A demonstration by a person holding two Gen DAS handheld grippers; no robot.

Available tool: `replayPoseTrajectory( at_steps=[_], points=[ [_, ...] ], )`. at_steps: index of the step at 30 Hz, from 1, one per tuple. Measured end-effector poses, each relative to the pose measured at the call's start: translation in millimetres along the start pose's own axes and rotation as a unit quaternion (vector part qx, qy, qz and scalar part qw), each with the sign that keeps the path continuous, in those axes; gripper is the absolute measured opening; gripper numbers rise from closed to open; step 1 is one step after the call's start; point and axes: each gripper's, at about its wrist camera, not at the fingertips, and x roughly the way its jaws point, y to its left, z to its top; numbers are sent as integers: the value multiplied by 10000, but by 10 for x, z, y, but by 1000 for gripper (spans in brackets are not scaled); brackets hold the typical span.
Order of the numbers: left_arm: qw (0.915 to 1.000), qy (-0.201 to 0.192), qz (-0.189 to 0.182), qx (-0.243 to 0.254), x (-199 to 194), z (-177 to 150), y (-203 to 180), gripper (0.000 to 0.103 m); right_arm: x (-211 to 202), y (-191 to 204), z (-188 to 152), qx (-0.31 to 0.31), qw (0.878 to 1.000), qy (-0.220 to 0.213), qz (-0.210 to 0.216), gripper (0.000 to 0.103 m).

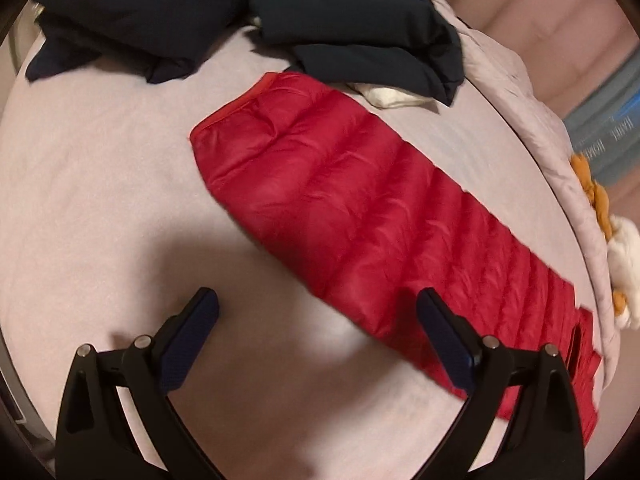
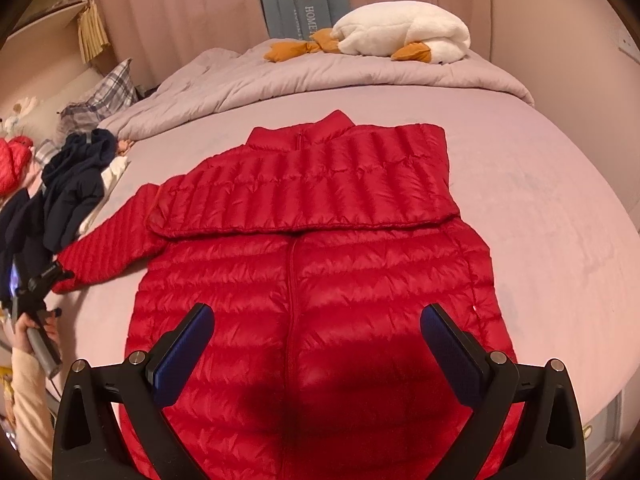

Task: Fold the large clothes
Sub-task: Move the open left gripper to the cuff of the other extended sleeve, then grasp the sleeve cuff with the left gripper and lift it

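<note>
A red quilted down jacket (image 2: 320, 264) lies front-up on the bed, its zipper running down the middle. One sleeve is folded flat across the chest (image 2: 304, 192). The other sleeve (image 2: 108, 240) stretches out to the left. In the left wrist view that sleeve (image 1: 360, 208) lies diagonally on the sheet. My left gripper (image 1: 318, 308) is open and empty, hovering over the sleeve's near edge. It also shows in the right wrist view (image 2: 36, 284), beside the cuff. My right gripper (image 2: 318, 320) is open and empty, above the jacket's lower body.
The bed has a mauve sheet (image 2: 540, 208) and a bunched duvet (image 2: 320, 72) at the back. A white plush duck (image 2: 400, 32) lies on the duvet. Dark navy clothes (image 1: 352, 24) are piled beyond the sleeve, also visible in the right wrist view (image 2: 72, 192). Another red garment (image 2: 14, 164) sits far left.
</note>
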Motion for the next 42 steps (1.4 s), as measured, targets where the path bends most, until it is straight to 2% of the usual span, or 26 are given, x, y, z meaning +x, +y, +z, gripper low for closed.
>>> replayPoseTrajectory(
  at_steps=[9, 12, 14, 16, 18, 19, 20, 23, 27, 30, 36, 42],
  points=[
    [9985, -152, -265, -449, 151, 251, 46, 98, -4, -23, -4, 9, 9999, 23, -162, 102],
    [9983, -254, -197, -483, 175, 290, 21, 87, -4, -30, 11, 30, 9998, 6, -201, 102],
    [9982, -350, -70, -485, 186, 307, -3, 59, 1, -27, 13, 32, 9998, 4, -211, 102],
    [9980, -413, 19, -487, 187, 303, -12, 41, 11, -32, 13, 41, 9997, 20, -222, 102],
    [9976, -399, -179, -546, 203, 303, 4, 27, 20, -40, 6, 76, 9997, 33, -217, 102],
    [9966, -329, -382, -654, 217, 301, 25, 12, 17, -39, 2, 84, 9997, 36, -207, 102],
    [9950, -231, -549, -806, 227, 296, 48, 8, 14, -40, -3, 83, 9998, 33, -194, 102],
    [9930, -385, -567, -963, 93, 254, 16, 5, -7, -52, -10, 54, 9998, 8, -204, 102],
    [9932, -782, -575, -648, -248, 209, -202, 5, -57, -95, -3, 104, 9997, -64, -201, 102],
    [9917, -987, -722, -386, -517, 171, -424, 4, -104, -131, -1, 148, 9996, -139, -198, 102],
    [9834, -1402, -1131, 238, -1065, 45, -941, 4, -185, -208, 1, 262, 9992, -258, -160, 102],
    [9695, -1661, -1566, 887, -1551, -159, -1377, 4, -283, -276, 4, 305, 9986, -408, -134, 102]
  ],
)
